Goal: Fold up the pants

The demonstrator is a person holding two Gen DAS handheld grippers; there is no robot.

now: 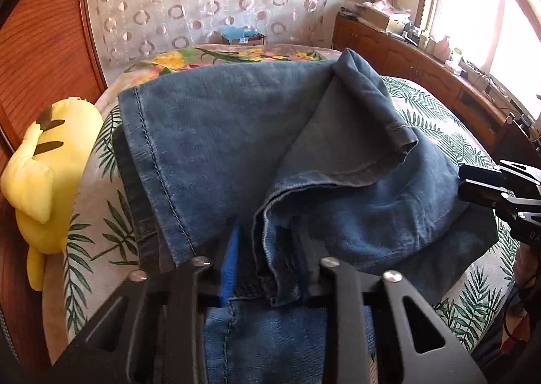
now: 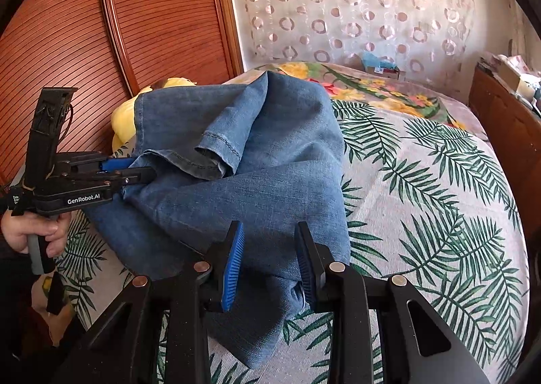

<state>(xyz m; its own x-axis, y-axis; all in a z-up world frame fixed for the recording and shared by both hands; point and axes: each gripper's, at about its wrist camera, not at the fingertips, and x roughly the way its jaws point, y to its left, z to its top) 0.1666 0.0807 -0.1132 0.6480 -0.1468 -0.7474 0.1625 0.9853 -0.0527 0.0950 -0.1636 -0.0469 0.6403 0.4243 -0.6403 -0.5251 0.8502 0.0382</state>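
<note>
Blue jeans [image 1: 219,134] lie bunched and partly folded on the bed, also in the right wrist view [image 2: 270,161]. My left gripper [image 1: 267,248] is closed on a bunched fold of the jeans near their left edge; it shows from the side in the right wrist view [image 2: 142,171]. My right gripper [image 2: 270,248] has its blue-padded fingers [image 2: 233,265] on either side of a denim fold at the jeans' near right edge, pinching it. It shows at the right edge of the left wrist view [image 1: 473,188].
The bed has a palm-leaf cover [image 2: 422,198] and a floral blanket [image 1: 216,57] at its far end. A yellow plush toy [image 1: 44,174] lies by the wooden wardrobe [image 2: 152,12]. A wooden cabinet [image 1: 422,66] with clutter runs under the window.
</note>
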